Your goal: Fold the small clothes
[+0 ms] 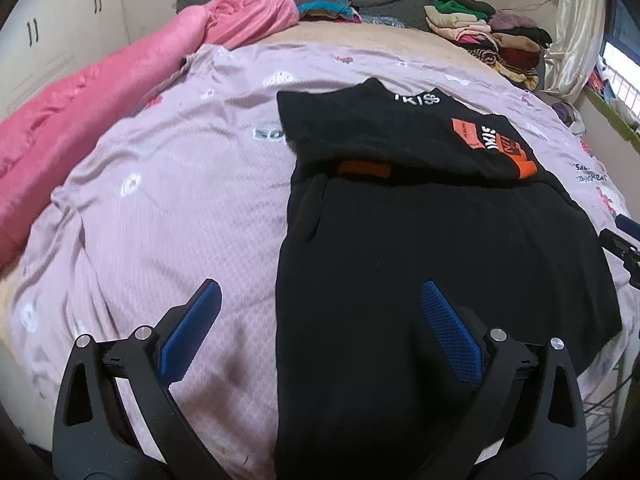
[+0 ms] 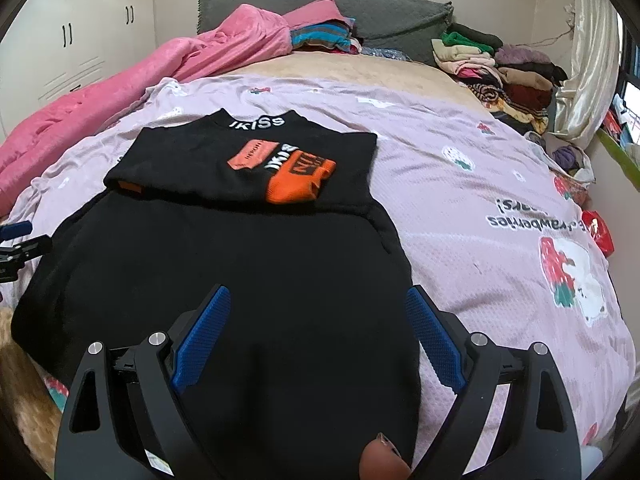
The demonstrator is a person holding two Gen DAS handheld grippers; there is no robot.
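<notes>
A black garment [image 1: 420,240] with orange cuffs and an orange and white print lies flat on the pink bedsheet [image 1: 180,200], its sleeves folded in over the chest. It also shows in the right wrist view [image 2: 240,260]. My left gripper [image 1: 320,300] is open and empty, above the garment's lower left edge. My right gripper [image 2: 318,304] is open and empty, above the garment's lower right part. The other gripper shows at the far edge of each view [image 1: 624,248] [image 2: 16,244].
A pink blanket [image 1: 100,92] lies along the left side of the bed. A grey pillow [image 2: 360,12] and folded clothes [image 1: 328,4] sit at the head. A pile of clothes [image 2: 504,68] is at the far right, near a curtain [image 2: 592,60].
</notes>
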